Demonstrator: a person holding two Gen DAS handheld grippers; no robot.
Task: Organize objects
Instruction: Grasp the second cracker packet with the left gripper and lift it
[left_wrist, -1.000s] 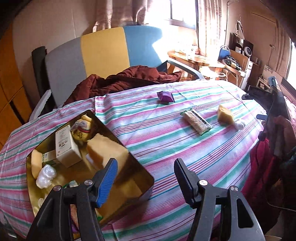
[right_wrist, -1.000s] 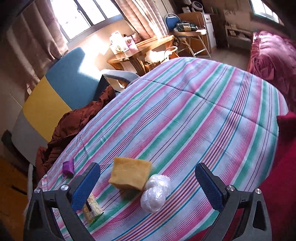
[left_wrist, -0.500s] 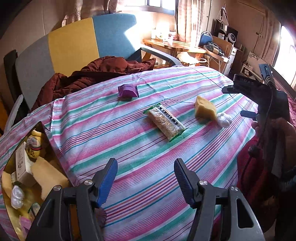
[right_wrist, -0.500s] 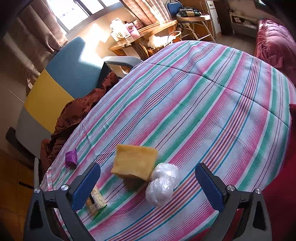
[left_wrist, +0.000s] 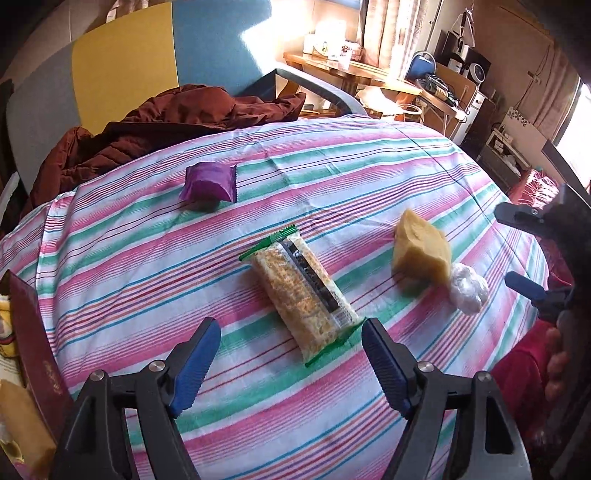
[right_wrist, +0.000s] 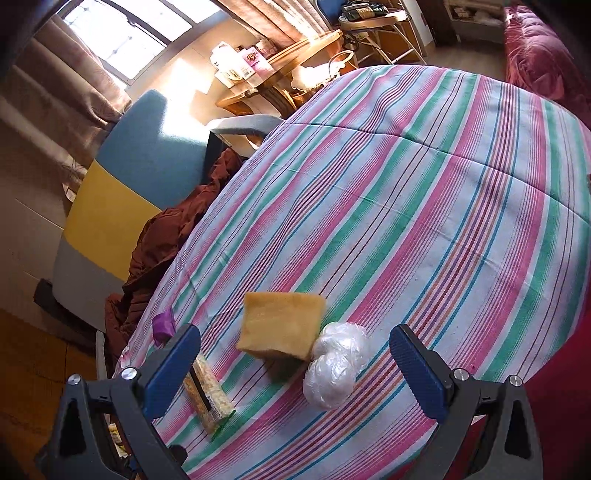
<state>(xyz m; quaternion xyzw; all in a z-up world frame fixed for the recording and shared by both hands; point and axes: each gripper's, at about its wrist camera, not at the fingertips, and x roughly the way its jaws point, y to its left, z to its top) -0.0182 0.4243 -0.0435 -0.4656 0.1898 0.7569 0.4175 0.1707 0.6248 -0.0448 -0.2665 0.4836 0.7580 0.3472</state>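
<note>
A green-edged snack packet (left_wrist: 303, 291) lies on the striped tablecloth (left_wrist: 147, 251), just beyond my left gripper (left_wrist: 291, 339). That gripper's jaws are opening and nothing is between them. Farther back lies a purple packet (left_wrist: 209, 182). A yellow sponge block (left_wrist: 421, 254) and a clear plastic wad (left_wrist: 467, 290) rest at the right. My right gripper (right_wrist: 295, 350) hangs open over the sponge block (right_wrist: 282, 325) and the plastic wad (right_wrist: 334, 365), touching neither. The right gripper (left_wrist: 535, 254) also shows at the left wrist view's right edge.
A tray's dark rim (left_wrist: 33, 343) with items inside stands at the left edge. A brown jacket (left_wrist: 166, 129) lies on the blue and yellow chair (left_wrist: 147, 59) behind the table. A wooden desk (right_wrist: 280, 70) and a red bed (right_wrist: 543, 62) stand beyond.
My left gripper swung right from the tray to the snack packet and its jaws spread wider. The right gripper tilted slightly, staying over the sponge and wad.
</note>
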